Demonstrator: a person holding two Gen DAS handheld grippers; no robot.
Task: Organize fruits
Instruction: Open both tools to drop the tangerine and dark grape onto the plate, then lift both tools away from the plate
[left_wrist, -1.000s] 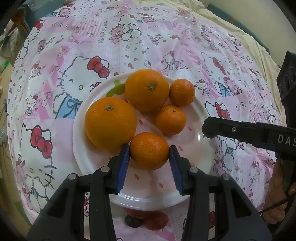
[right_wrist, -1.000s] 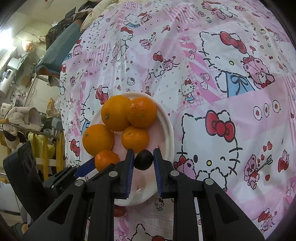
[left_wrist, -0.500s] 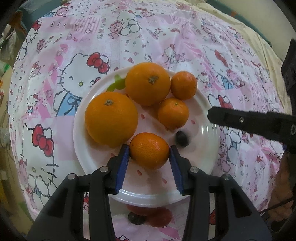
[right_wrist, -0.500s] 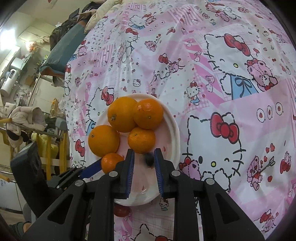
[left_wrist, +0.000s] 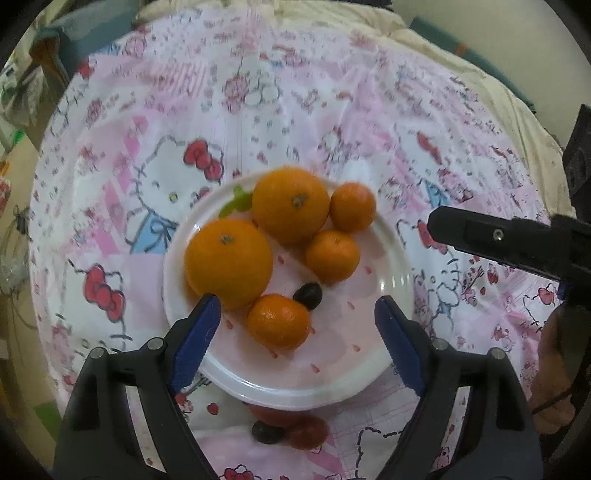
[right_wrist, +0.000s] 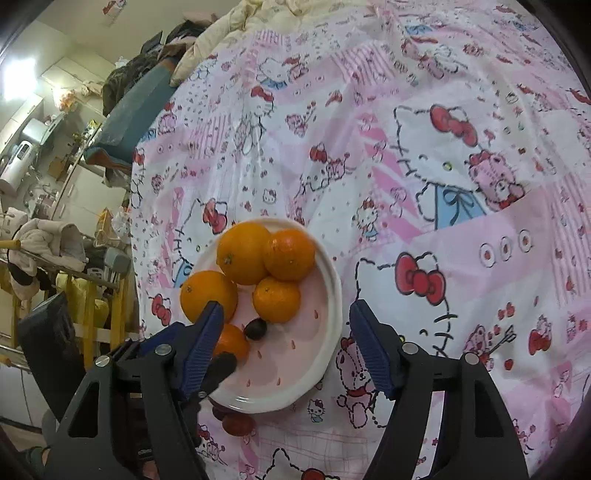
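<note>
Five round orange citrus fruits, two large and three small, sit clustered on the white round plastic plate (left_wrist: 391, 236), which rests on the pink cartoon-print cloth (left_wrist: 155, 110). The small orange mandarin nearest the camera (left_wrist: 277, 320) lies on the plate between and just ahead of the blue-padded left gripper (left_wrist: 297, 339), whose jaws stand wide apart and hold nothing; the small dark oval fruit (left_wrist: 307, 295) touches the mandarin's far right side. The right gripper (right_wrist: 286, 343) is likewise spread wide and empty, hovering over the plate's near portion, the dark fruit just ahead of its left pad. Judged by appearance, the mandarin is light, firm but bruisable, with a smooth skin apt to roll; a grip across its widest middle with moderate pressure is advisable. A red fruit and another dark fruit (left_wrist: 266, 432) lie on the cloth below the plate's near rim, between the left gripper's arms
</note>
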